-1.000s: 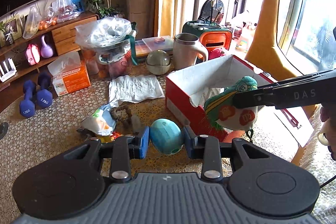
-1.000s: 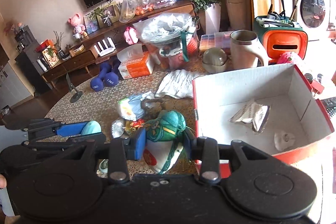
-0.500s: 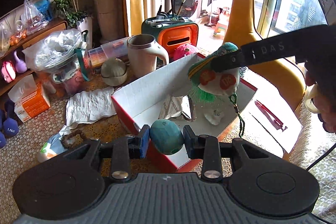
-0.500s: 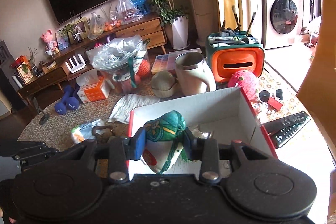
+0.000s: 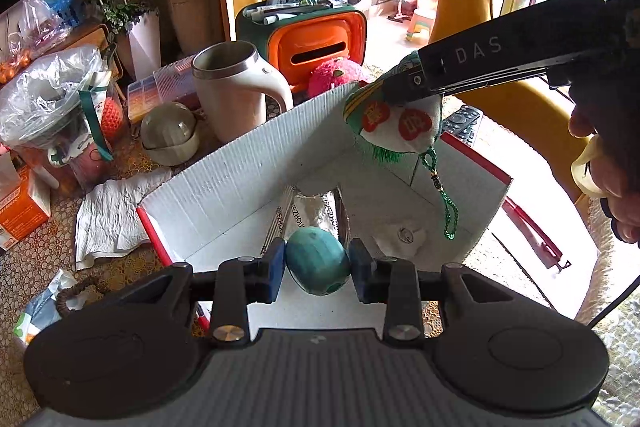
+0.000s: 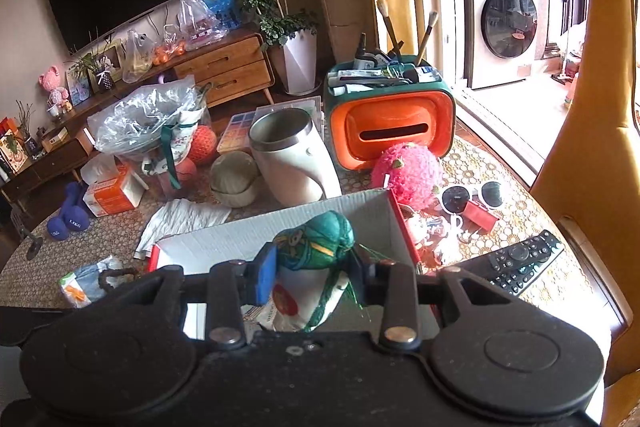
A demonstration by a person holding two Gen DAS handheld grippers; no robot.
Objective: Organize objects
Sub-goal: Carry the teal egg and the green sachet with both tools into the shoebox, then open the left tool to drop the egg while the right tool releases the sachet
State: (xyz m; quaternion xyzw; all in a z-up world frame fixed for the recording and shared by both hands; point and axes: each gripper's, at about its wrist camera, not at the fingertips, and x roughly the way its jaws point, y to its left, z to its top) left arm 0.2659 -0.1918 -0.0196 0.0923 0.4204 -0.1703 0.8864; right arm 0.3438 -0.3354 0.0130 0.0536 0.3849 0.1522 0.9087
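Observation:
My left gripper is shut on a teal egg-shaped object and holds it over the open red-and-white cardboard box. My right gripper is shut on a green-and-white fabric sachet with a green tassel; it hangs above the box's far right side in the left wrist view. The box holds a silver foil packet and a small white item.
Around the box stand a white mug, an orange-green organizer, a pink fuzzy ball, a round lidded bowl, a crumpled tissue, a remote, sunglasses and a red pen.
Both grippers have moved forward and lower over the box, each still holding its object. The egg now sits above the box floor, and the sachet hangs nearer the far wall.

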